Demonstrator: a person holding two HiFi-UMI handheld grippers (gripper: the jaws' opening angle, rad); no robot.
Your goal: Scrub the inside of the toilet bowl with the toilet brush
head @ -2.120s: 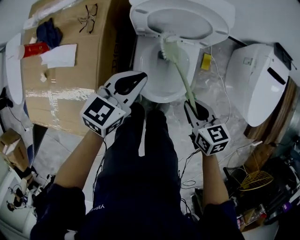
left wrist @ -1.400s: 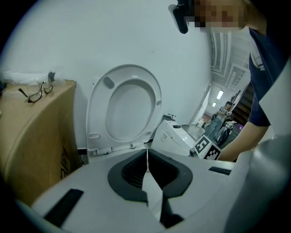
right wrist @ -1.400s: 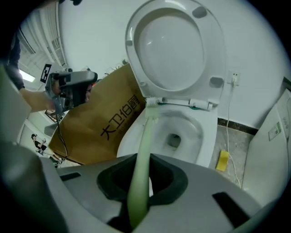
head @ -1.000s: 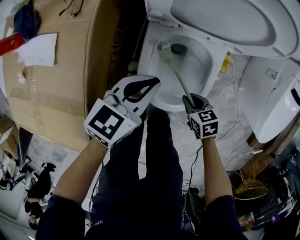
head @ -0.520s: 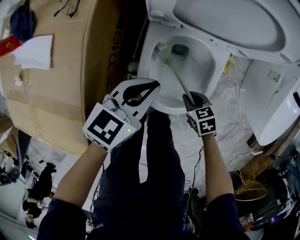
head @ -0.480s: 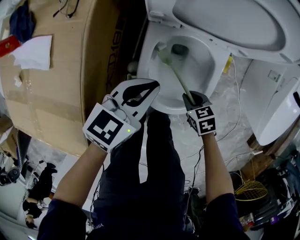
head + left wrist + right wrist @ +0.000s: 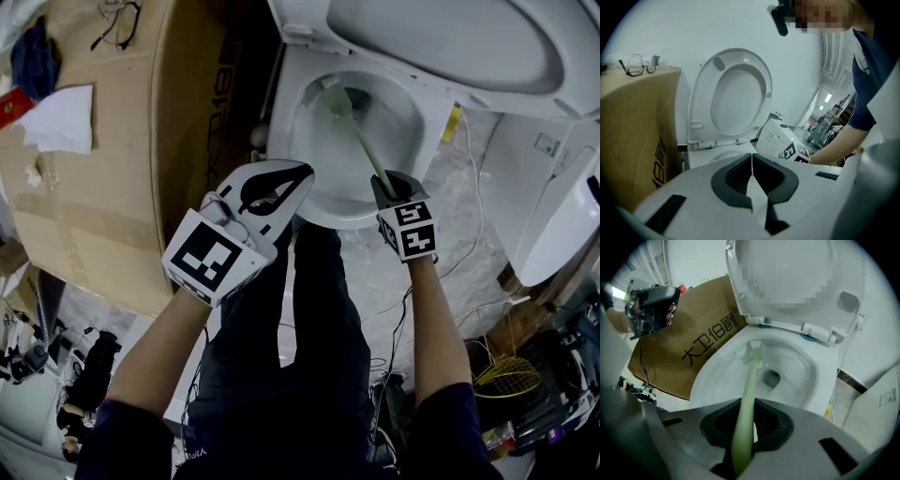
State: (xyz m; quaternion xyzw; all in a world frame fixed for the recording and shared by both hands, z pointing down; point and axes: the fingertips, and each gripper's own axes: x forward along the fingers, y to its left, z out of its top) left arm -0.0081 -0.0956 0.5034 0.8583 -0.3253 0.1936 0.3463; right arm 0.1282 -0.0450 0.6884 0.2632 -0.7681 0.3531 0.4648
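Toilet brush (image 7: pixel 365 153) is in the bowl, pale green handle running up from the right gripper (image 7: pixel 386 184) to the head at the far side of the toilet bowl (image 7: pixel 319 183). In the right gripper view the 2 dark pads are clamped on the handle (image 7: pixel 748 394), which passes between them and reaches out over the white porcelain (image 7: pixel 715 376). The bristle head sits against the back wall, just under the rim, to the left of the drain hole (image 7: pixel 772 378) and close below the seat hinges.

Over to the left gripper (image 7: pixel 277 180): it hangs at the near left edge of the bowl, above the person's dark trouser legs, and whether it touches the rim I cannot tell. In the left gripper view its jaws (image 7: pixel 751 182) are pressed together with only a thin seam between the pads and nothing caught in them.

The seat and lid (image 7: pixel 450 42) are tipped up behind the bowl, a big white oval in the left gripper view (image 7: pixel 736 93). A tall cardboard box (image 7: pixel 112 187) stands just to the left of the toilet, printed characters on its side (image 7: pixel 708 341), and a pair of glasses (image 7: pixel 116 19) lies on top of it (image 7: pixel 635 63). A 2nd white toilet unit (image 7: pixel 553 202) sits to the right, apart from the 1st.
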